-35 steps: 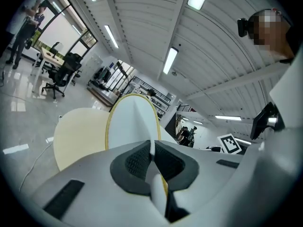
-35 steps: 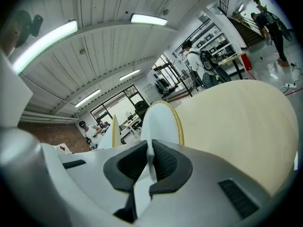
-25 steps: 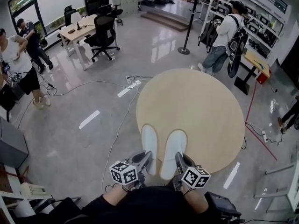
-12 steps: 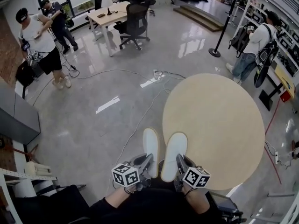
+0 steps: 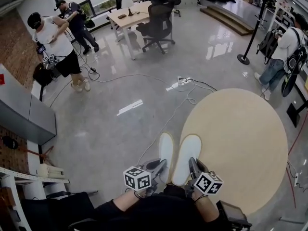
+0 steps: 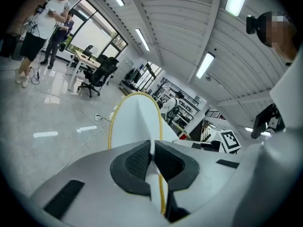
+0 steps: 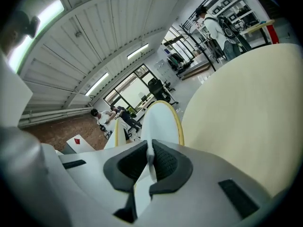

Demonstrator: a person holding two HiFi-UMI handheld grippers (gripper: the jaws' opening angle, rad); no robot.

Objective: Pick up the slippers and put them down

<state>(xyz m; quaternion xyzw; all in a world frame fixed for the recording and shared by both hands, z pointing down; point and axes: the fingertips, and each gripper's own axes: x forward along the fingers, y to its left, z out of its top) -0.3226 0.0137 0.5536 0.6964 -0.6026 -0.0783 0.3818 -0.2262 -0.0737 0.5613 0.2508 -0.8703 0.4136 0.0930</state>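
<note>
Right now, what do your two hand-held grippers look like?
The left hand-held gripper and right hand-held gripper are pale grey, each with two jaws lined with black textured pads. Each carries a white cube printed with black square markers. The person wears black clothing.

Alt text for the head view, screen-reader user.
Left gripper and right gripper each clamp the near end of one white slipper, left slipper and right slipper side by side at the edge of a round beige table. People stand by a desk beyond.
</note>
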